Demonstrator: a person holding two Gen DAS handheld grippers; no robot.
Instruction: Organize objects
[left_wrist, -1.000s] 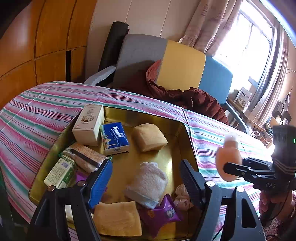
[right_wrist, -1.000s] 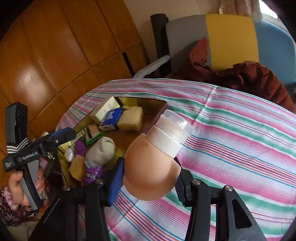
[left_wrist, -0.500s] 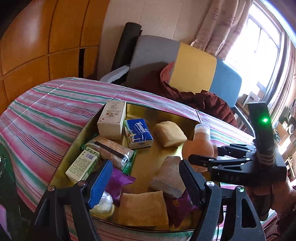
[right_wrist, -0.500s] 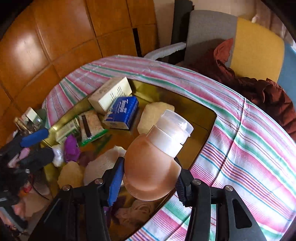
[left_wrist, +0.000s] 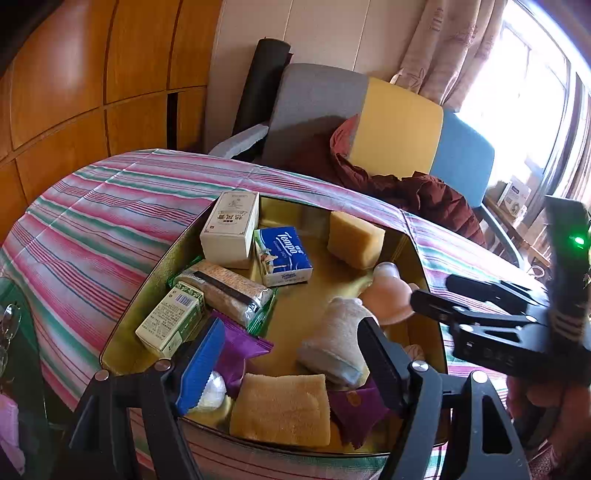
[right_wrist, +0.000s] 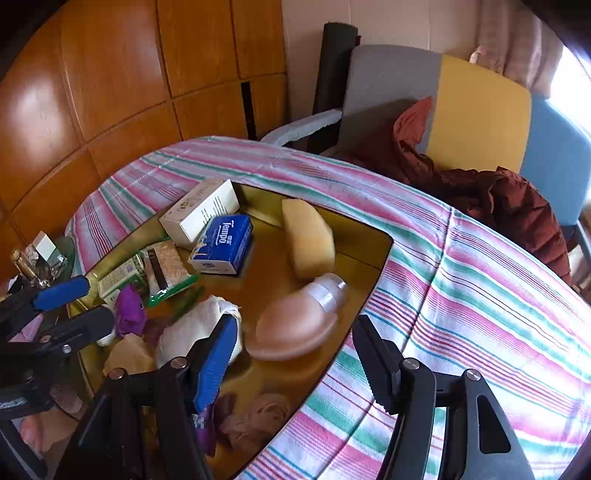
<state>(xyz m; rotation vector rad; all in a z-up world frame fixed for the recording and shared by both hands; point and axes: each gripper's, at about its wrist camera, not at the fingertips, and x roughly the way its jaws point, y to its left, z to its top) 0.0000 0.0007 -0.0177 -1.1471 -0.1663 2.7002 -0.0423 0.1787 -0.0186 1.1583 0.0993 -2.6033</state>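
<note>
Peach-coloured bottle lies blurred in the gold tray just beside the yellow sponge, our right gripper jaws opening clear of it, left gripper jaws released, empty.

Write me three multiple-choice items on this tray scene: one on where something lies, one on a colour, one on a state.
1. Where does the peach bottle lie?
A. on the striped cloth
B. in the gold tray
C. on the chair

2. What colour is the tissue pack?
A. blue
B. red
C. green

3. How does the right gripper stand?
A. clamped on the bottle
B. shut on nothing
C. pads clear of the bottle

Answers:
1 B, the bottle lies on the tray floor near the yellow sponge.
2 A, its wrapper is blue with white lettering.
3 C, its jaws are opening and gaps show on both sides of the bottle.
</note>
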